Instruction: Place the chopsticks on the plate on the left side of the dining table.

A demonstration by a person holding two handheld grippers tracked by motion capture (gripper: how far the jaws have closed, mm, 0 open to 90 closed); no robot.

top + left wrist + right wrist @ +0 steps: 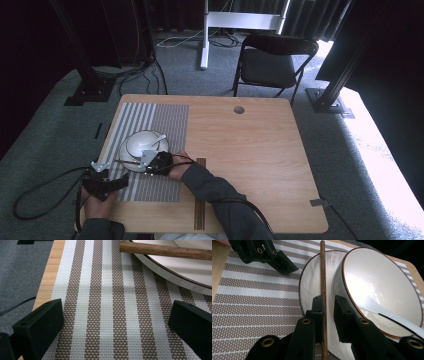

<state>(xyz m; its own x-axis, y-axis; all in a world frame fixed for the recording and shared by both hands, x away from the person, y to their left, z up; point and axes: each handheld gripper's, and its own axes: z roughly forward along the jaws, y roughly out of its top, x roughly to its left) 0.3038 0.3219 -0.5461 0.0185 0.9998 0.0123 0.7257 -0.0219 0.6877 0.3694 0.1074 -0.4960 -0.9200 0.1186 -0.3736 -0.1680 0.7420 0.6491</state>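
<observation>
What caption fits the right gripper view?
Right gripper fingers straddle a wooden chopstick lying across the plate beside the bowl.

High view steeply downward; both gripper views close, probably sharing the striped placemat (110, 315) (and plate (309, 287)).

grey carpet (50, 115), black chair (274, 62), dark curtains (320, 17)

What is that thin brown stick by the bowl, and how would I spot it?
Find the striped placemat at the table's left. On it a white bowl sits on a plate. The stick is one dark wooden chopstick lying across the plate's rim, between the right tool's jaws.
</observation>
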